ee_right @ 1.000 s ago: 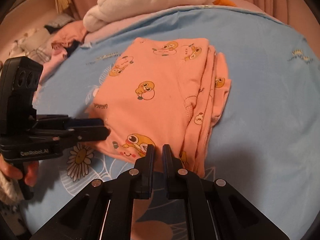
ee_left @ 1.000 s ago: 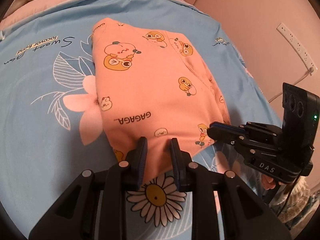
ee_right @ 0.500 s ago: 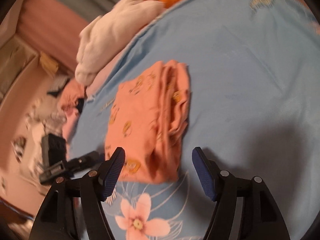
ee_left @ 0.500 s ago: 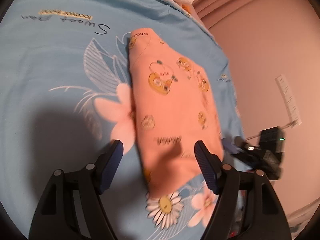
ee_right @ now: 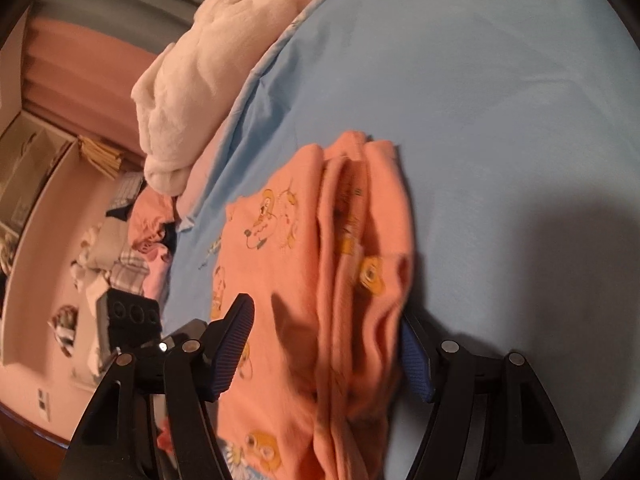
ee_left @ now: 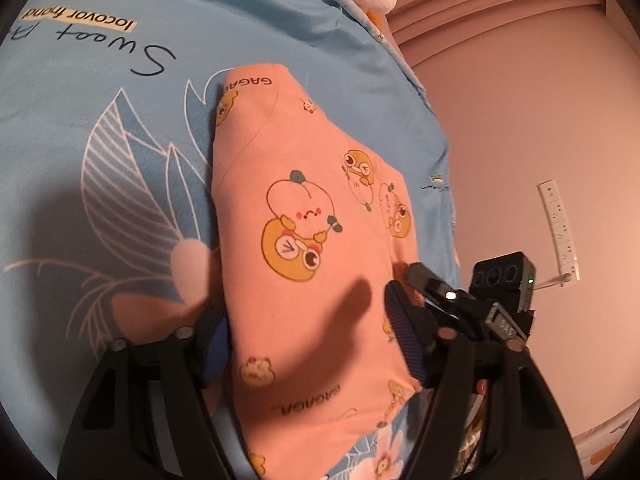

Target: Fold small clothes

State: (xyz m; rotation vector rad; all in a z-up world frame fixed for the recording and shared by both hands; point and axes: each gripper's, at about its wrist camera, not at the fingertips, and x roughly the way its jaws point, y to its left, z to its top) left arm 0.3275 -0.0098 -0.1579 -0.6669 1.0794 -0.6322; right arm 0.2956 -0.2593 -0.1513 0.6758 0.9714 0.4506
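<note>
Garment: the peach printed garment [ee_left: 304,248] is seen lying folded into a narrow stack on the blue floral bedsheet [ee_left: 100,160], near the bed's edge by the pink wall.
Fold state: several layers are visible along 1 long side in the right wrist view [ee_right: 360,264]; the edges there are not evenly lined up.
Left gripper [ee_left: 316,344]: the jaws are set about half wide and are closing, with the near end of the stack between them; whether the pads press the cloth yet cannot be told.
Right gripper [ee_right: 324,356]: the jaws are likewise about half wide and closing, straddling the layered side of the stack; contact cannot be told because of blur.
Progress: the folding of this piece is judged nearly finished; squaring it up or moving it aside appears to be what is left.
Remaining: a white bundle [ee_right: 192,92] and loose clothes [ee_right: 120,256] beyond the sheet's edge are judged possibly still unfolded.
</note>
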